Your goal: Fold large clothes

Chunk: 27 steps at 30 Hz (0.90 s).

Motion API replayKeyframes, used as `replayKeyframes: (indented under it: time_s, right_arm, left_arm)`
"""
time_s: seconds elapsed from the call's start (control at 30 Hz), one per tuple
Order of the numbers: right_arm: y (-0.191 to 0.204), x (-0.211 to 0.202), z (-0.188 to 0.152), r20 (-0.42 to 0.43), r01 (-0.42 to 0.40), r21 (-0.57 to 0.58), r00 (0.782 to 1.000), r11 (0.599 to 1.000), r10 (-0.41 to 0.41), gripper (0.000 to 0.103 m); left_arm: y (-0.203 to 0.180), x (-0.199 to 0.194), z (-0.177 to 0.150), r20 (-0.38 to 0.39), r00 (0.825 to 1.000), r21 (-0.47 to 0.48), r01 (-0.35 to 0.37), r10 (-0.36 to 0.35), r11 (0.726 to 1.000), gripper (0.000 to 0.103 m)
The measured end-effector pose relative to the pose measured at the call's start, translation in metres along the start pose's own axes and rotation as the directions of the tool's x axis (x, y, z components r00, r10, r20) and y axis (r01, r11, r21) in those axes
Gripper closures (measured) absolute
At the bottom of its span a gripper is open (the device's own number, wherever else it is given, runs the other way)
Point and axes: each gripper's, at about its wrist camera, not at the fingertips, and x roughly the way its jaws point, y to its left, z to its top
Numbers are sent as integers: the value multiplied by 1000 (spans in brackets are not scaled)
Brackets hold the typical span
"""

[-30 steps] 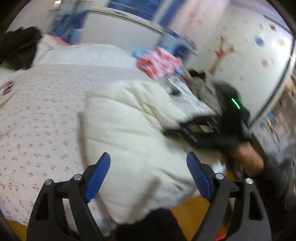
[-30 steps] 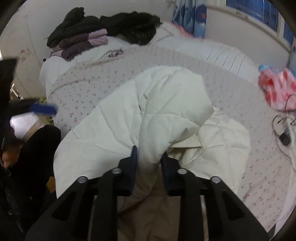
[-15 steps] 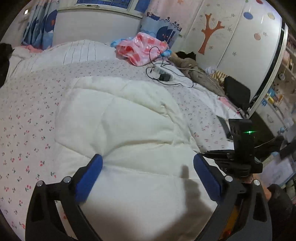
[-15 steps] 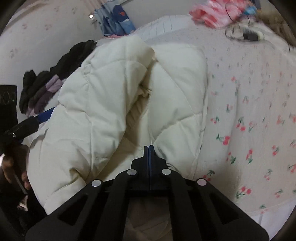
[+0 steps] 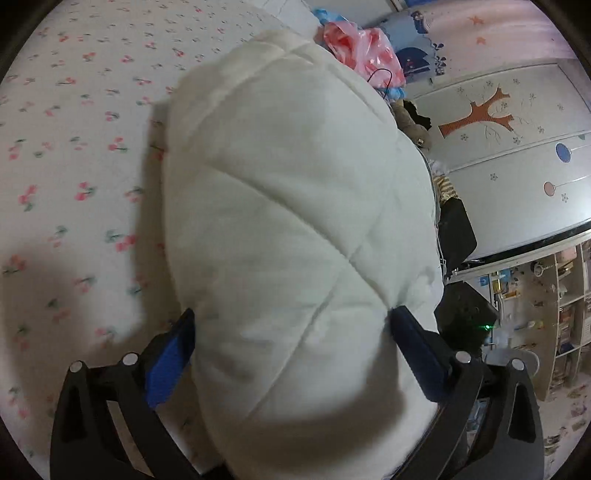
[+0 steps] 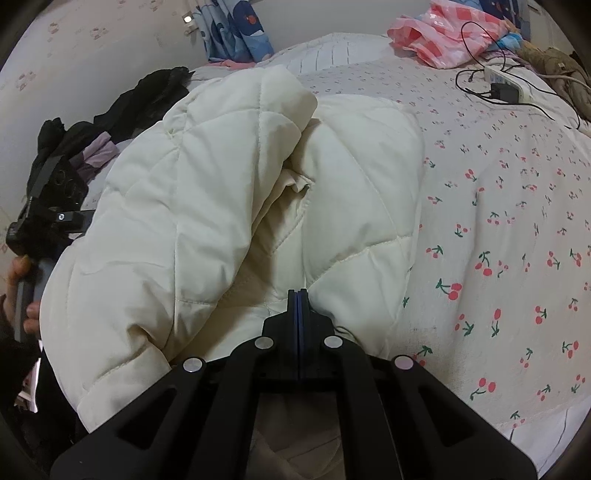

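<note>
A cream quilted jacket lies bunched on the bed, covering the part of the cherry-print sheet nearest the person. The right hand-held gripper is fully shut at the jacket's near hem; a thin fold of the lining seems to be pinched between the pads, though the closed jaws hide the contact itself. The left hand-held gripper is spread to its widest, its jaws opening, with a thick puffed roll of the jacket between the blue pads; the pads are seen alongside the bulge, and no squeeze is evident.

The step in hand is judged to be gathering the jacket's near side for a fold. It would be done well if the left jaws were closed on a seam line or hem rather than on the rounded padding, which is likely to slip out when compressed. Both grips should be kept level with each other so that the fold line is carried straight across the jacket.

Beyond the jacket, a broad bare stretch of sheet is available for laying the fold over. Farther still from the jacket, a power strip with cables and a pink bag lie near the far edge of the bed. Dark clothes are piled just past the jacket's left side, so little room is left there.
</note>
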Motion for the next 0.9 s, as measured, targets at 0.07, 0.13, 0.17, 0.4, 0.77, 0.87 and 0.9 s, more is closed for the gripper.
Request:
replayKeyframes:
  time_s: [0.07, 0.13, 0.17, 0.4, 0.77, 0.87, 0.9]
  right_arm:
    - [-3, 6, 0, 5, -11, 27, 1000, 1000, 11, 103]
    - [1, 9, -1, 28, -7, 27, 1000, 1000, 6, 101]
    - [10, 9, -3, 51, 18, 5, 999, 1000, -19, 99]
    - [74, 38, 27, 103, -33, -56, 994, 998, 39, 99]
    - [319, 227, 124, -107, -250, -298, 968, 921, 228, 99]
    - [332, 240, 126, -106, -254, -308, 967, 917, 232, 99]
    - [332, 239, 126, -111, -250, -317, 968, 915, 225, 101]
  left_arm:
    - [-7, 2, 4, 0, 1000, 27, -23, 23, 999, 6]
    - [-43, -6, -5, 82, 986, 212, -162, 148, 964, 13]
    - [-68, -10, -15, 159, 963, 334, -259, 217, 906, 19]
    - [-118, -68, -23, 435, 845, 513, -515, 310, 686, 32]
    - [104, -261, 0, 485, 535, -14, -786, 692, 618, 35]
    - [147, -268, -8, 462, 571, -83, -734, 679, 674, 32]
    - [144, -267, -11, 478, 573, -77, -728, 666, 681, 32]
